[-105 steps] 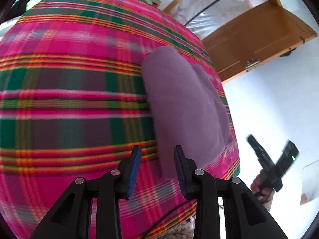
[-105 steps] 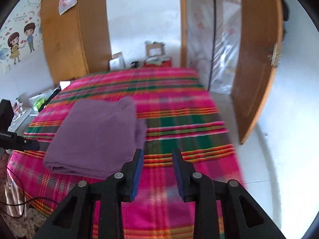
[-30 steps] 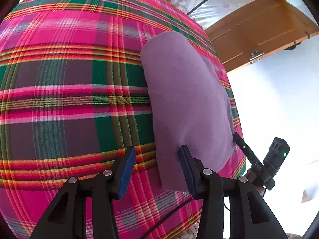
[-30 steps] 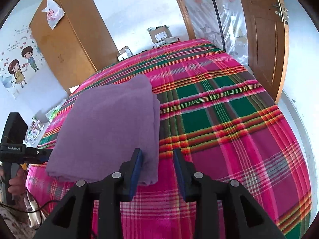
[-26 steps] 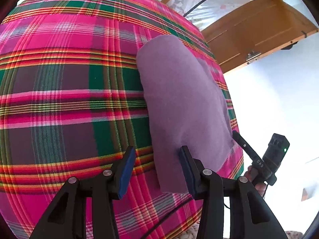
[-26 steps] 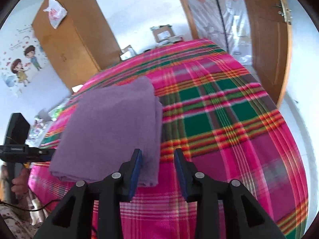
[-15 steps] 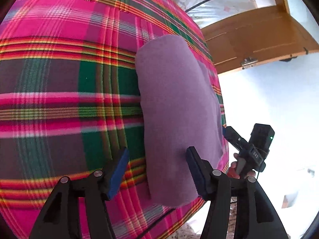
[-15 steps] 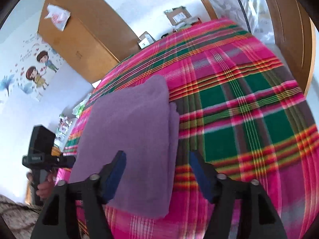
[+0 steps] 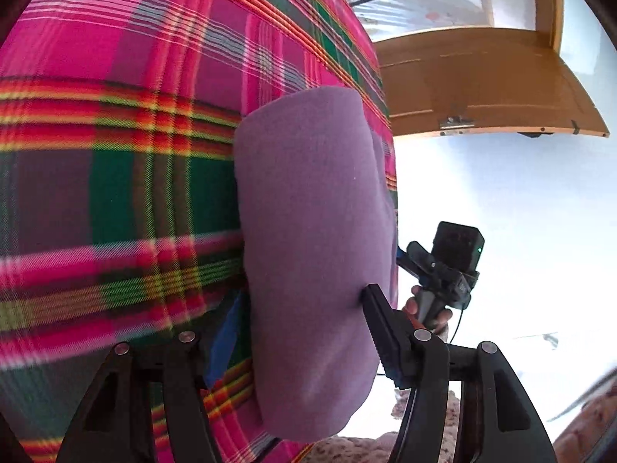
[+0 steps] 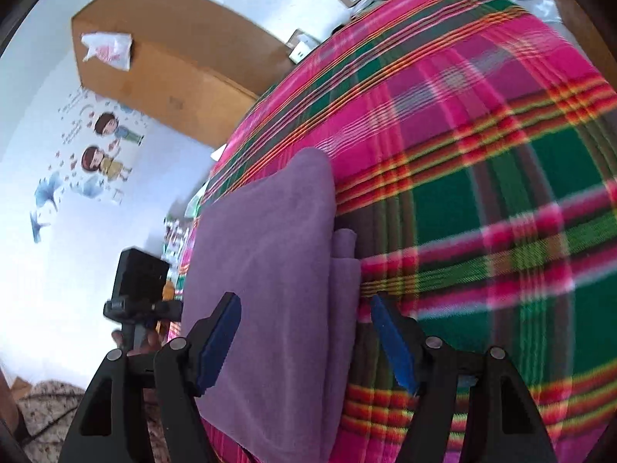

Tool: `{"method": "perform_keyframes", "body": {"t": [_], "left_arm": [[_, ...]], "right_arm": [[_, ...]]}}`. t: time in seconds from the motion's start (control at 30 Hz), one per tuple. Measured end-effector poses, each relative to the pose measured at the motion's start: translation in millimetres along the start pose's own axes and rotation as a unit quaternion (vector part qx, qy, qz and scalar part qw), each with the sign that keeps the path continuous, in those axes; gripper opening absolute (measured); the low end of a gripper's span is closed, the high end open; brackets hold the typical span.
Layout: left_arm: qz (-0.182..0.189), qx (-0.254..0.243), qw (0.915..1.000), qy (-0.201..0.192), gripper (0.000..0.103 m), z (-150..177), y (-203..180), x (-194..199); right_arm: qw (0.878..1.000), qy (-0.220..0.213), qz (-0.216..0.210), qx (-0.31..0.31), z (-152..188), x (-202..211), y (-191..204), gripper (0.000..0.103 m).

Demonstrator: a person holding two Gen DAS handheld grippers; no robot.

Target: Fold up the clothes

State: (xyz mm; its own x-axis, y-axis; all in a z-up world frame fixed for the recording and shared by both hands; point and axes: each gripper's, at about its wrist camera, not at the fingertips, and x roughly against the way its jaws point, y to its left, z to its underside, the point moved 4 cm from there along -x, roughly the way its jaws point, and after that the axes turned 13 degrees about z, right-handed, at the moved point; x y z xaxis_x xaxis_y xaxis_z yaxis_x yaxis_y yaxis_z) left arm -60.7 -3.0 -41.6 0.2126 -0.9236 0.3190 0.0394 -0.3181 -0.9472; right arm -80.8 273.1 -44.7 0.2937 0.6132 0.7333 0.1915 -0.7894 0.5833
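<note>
**Both grippers spread wide around the near end of a folded purple garment**

A folded purple garment [image 9: 312, 231] lay on a bed covered with a bright plaid bedspread [image 9: 115, 154] of pink, green, red and yellow stripes. The garment sat at the near edge of the bed, its long side running from near to far.

In the left wrist view, the left gripper [image 9: 304, 332] stood wide open, with the near end of the garment between its two fingers. Its left finger, faced with a blue pad, lay against the bedspread just left of the fabric. Its right finger pressed into the top of the cloth and made a small dent. The jaws had not closed on anything. Past the garment's right edge, the other gripper showed, held in a hand [image 9: 428, 312].

In the right wrist view, the right gripper [image 10: 308, 339] was also wide open and straddled the garment's right side. Its left finger rested on top of the purple cloth; its right finger sat just beyond the layered folded edge, over the bedspread. It gripped nothing.

To the left in that view stood a wooden wardrobe [image 10: 169, 77] with a plastic bag [image 10: 108, 48] hanging on it, and a cartoon wall sticker [image 10: 96, 150] of two children. A wooden door [image 9: 478, 85] showed far right in the left wrist view.
</note>
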Motion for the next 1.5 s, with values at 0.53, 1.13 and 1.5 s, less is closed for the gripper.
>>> {"method": "perform_keyframes", "body": {"t": [0.53,1.13,1.5], "left_arm": [[0.016,0.007,0.9992,0.035,0.066,-5,-9,-41],[-0.039,-0.017,0.9991,0.005,0.044,-1,-21,-67],[-0.039,-0.044,0.9982,0.008,0.041,-2,-37,-71]], "right_arm": [[0.997,0.048,-0.025,0.049,-5,-16,28,0.086],[0.989,-0.022,0.124,0.083,18,-10,40,0.04],[0.994,-0.049,0.094,0.026,16,-7,50,0.023]]}}
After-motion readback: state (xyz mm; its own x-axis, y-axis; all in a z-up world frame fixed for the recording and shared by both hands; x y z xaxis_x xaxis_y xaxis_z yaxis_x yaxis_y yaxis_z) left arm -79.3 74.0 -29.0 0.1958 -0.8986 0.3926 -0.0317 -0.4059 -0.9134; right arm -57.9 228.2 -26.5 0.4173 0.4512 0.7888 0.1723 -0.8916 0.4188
